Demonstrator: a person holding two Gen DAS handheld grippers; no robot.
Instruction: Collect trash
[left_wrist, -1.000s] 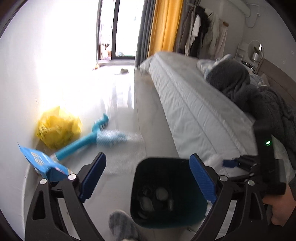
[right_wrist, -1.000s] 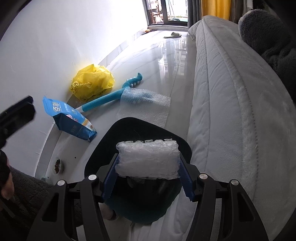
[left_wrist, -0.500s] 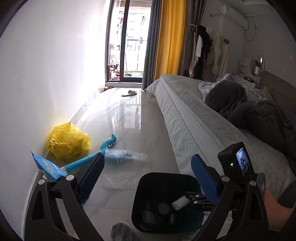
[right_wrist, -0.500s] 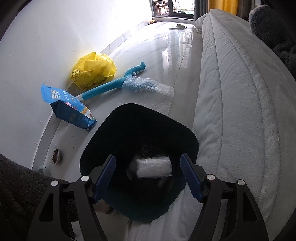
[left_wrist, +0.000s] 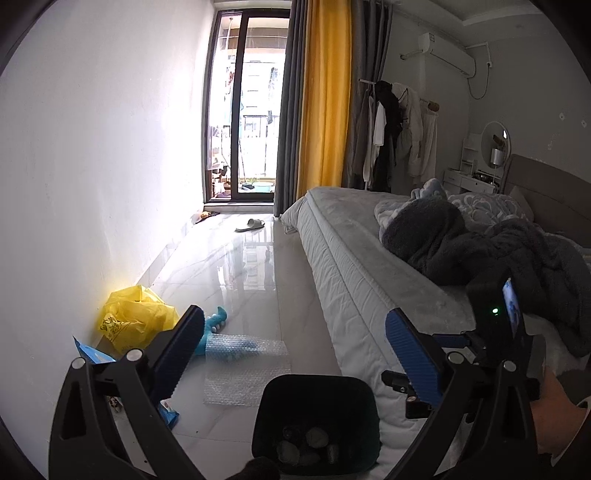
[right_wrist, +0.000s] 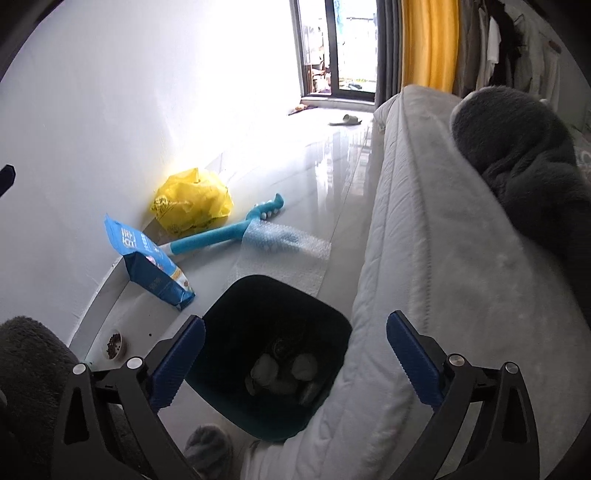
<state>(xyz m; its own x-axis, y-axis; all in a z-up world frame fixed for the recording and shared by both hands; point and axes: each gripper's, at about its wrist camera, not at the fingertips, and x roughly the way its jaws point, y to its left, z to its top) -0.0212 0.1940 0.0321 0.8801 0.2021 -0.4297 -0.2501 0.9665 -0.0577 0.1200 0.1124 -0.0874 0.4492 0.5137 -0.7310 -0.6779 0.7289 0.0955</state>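
Observation:
A dark bin (left_wrist: 317, 402) (right_wrist: 240, 314) stands on the floor against the bed, with crumpled trash (right_wrist: 284, 373) at its bottom. A bubble wrap sheet (left_wrist: 247, 365) (right_wrist: 288, 254) lies on the floor beyond it. A yellow plastic bag (left_wrist: 133, 321) (right_wrist: 192, 203) and a blue packet (right_wrist: 147, 266) lie by the wall. My left gripper (left_wrist: 295, 350) is open and empty above the bin. My right gripper (right_wrist: 295, 354) is open and empty over the bin; it also shows in the left wrist view (left_wrist: 461, 369).
A teal long-handled tool (right_wrist: 225, 232) lies on the floor, partly under the bubble wrap. The bed (left_wrist: 369, 280) with a dark blanket (left_wrist: 498, 251) runs along the right. A small dish (right_wrist: 114, 343) sits near the wall. A slipper (left_wrist: 251, 224) lies near the balcony door.
My right gripper opened and dropped the bubble wrap bundle into the bin, then lifted back. My left gripper tilted upward, showing more of the room.

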